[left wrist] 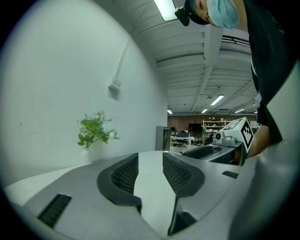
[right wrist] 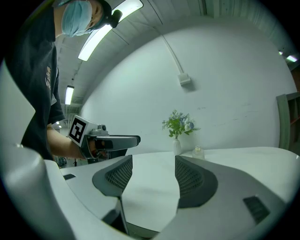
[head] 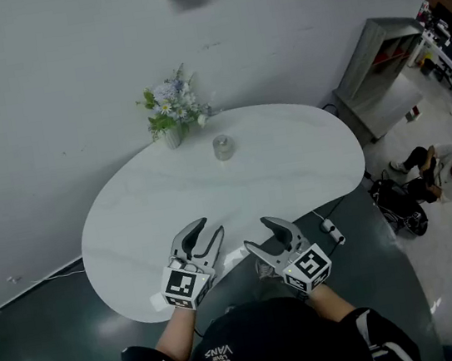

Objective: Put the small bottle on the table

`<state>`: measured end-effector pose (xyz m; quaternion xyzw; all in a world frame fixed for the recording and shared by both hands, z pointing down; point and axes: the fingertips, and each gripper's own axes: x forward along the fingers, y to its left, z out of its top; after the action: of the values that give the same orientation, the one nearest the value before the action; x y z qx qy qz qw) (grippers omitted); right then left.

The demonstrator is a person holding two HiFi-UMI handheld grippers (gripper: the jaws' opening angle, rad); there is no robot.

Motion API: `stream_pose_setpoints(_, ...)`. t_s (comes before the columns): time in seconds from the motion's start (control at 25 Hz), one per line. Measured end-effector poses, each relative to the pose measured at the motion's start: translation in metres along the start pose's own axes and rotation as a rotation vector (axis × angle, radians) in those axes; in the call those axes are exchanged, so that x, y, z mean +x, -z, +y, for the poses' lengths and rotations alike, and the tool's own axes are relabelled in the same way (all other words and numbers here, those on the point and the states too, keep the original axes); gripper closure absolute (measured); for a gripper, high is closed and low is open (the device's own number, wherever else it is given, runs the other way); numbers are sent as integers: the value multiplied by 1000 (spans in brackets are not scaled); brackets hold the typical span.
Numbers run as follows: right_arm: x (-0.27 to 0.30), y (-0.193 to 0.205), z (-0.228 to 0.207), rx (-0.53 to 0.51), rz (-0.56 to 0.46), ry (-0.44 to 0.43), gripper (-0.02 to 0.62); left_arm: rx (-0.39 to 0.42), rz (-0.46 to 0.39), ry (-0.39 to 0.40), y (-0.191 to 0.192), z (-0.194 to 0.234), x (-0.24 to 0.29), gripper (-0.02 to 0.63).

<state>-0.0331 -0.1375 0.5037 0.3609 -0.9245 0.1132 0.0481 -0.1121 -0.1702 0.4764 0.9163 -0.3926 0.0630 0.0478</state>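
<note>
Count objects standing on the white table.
2: a white vase of flowers at the far edge by the wall, and a small clear glass bottle just right of it.

small clear bottle [head: 223, 146] stands upright on the white table [head: 291, 166].

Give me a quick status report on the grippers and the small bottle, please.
Left gripper open, empty. Right gripper open, empty. Bottle upright on table, near the vase. Nothing in the way.

Flower vase [head: 172, 135], grey cabinet [head: 378, 69], seated person [head: 445, 171]
</note>
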Motion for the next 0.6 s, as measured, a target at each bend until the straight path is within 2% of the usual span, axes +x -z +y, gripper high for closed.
stream_pose_setpoints(0.2,-10,0,26,-22,-1,18,336,11,-4,10,-3,-12,-36,445)
stream_pose_setpoints(0.6,-22,-2,78,-52,-34,55,336,3,-50,6,-5,-28,-103,529)
